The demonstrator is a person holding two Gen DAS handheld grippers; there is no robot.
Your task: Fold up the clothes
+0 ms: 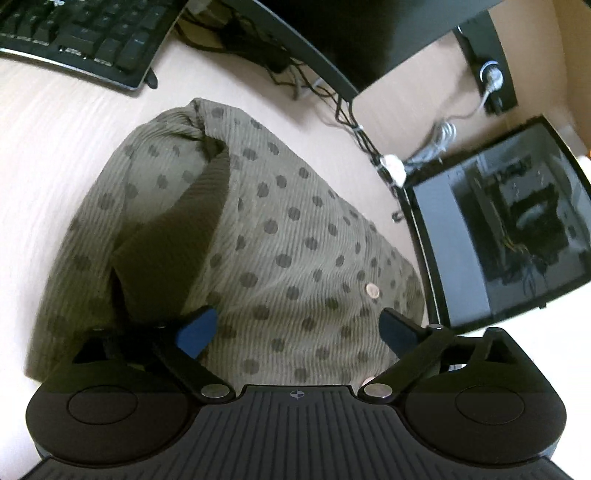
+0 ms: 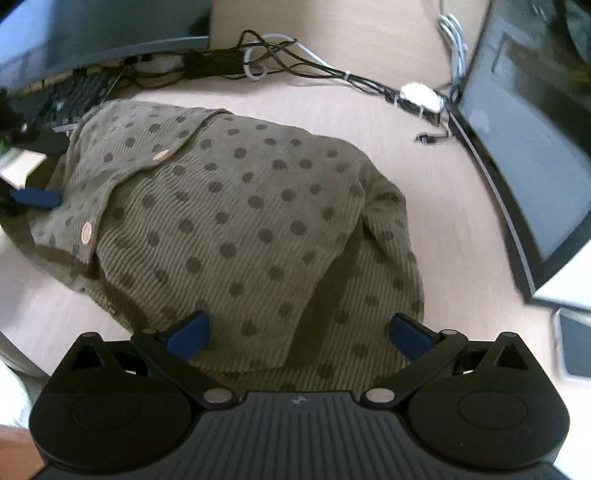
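The pale wood worktop [image 1: 55, 140] carries everything. Along its far edge sit a dark monitor [image 2: 92, 33] and a black keyboard [image 1: 74, 33], with a tangle of black and white cables [image 2: 295, 66] running behind them. At the right edge stands a glass-sided computer case [image 1: 517, 221].

The olive, dark-dotted ribbed shirt [image 2: 240, 214] lies bunched in the middle of the worktop, partly folded over itself, with a sleeve [image 1: 177, 221] draped across it and its button placket [image 2: 122, 184] turned up, showing pink buttons [image 2: 86, 232].

The left tongs [image 1: 297, 328] hover above the shirt's near side, blue pads spread wide, gripping nothing. The right tongs [image 2: 297, 334] hang over the shirt's near hem, likewise spread apart and empty.
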